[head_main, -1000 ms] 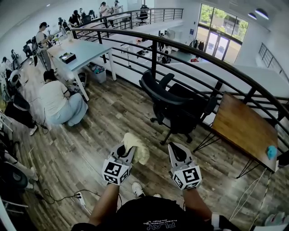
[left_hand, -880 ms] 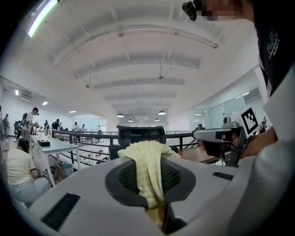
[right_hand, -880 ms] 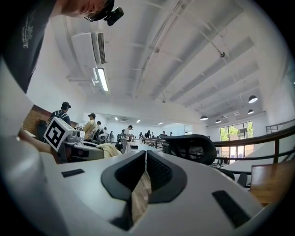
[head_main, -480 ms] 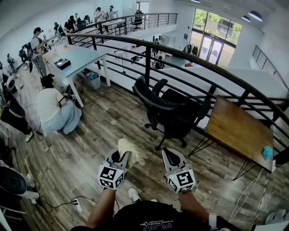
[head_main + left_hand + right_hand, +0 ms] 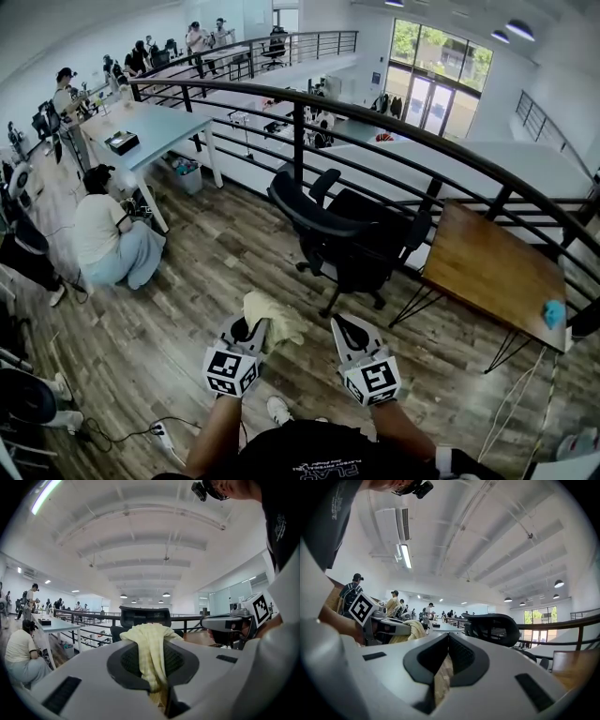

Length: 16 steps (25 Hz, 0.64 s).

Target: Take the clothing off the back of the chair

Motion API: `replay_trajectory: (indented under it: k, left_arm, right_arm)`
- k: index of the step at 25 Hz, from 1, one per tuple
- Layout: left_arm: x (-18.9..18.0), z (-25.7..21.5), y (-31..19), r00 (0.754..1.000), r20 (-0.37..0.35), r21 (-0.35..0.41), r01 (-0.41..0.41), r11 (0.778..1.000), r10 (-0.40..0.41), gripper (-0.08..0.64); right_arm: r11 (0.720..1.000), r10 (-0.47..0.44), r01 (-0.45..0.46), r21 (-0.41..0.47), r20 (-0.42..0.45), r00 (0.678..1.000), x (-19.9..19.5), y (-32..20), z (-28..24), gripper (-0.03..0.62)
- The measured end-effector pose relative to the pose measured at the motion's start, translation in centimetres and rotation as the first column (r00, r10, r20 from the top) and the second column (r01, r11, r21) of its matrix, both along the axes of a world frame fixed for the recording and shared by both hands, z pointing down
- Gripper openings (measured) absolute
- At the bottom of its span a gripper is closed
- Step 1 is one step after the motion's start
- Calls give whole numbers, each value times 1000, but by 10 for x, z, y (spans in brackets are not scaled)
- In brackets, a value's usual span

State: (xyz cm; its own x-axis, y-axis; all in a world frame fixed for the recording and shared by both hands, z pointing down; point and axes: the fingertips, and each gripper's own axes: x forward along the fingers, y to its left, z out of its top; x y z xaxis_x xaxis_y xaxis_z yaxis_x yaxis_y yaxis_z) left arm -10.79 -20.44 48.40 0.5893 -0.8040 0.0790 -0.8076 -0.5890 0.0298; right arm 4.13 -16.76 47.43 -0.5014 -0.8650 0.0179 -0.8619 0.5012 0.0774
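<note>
While the black mesh office chair [image 5: 349, 236] is seen farther off, near the black metal railing [image 5: 298, 141], the pale yellow cloth garment [image 5: 277, 317] is clamped in the left gripper's [image 5: 246, 328] jaws. Just to the right, the right gripper [image 5: 350, 330] is held closed on nothing.

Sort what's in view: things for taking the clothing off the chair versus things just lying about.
Job: yellow clothing, clamped in the left gripper; black office chair; right gripper, empty.
Lying about: wooden table; blue object on it; white desk; power strip on the floor.
</note>
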Motion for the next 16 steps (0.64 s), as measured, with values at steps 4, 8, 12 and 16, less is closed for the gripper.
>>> replay_trajectory:
  k: [4, 8, 12, 16]
  left_arm:
    - [4, -4, 0, 1000, -1, 5, -11, 1000, 11, 52]
    - [8, -1, 3, 1000, 0, 3, -26, 1000, 26, 52]
    - [9, 5, 2, 999, 1, -12, -36, 999, 36, 52]
    - [9, 5, -3, 999, 3, -11, -42, 999, 42, 52]
  right_arm:
    - [1000, 11, -11, -5, 3, 1000, 2, -1, -1, 18]
    - [1000, 17, -17, -5, 7, 1000, 3, -3, -2, 18]
    - [1000, 19, -19, -8, 11, 1000, 0, -8, -1, 18]
    - [1000, 17, -17, -15, 1, 1000, -3, -13, 2, 18]
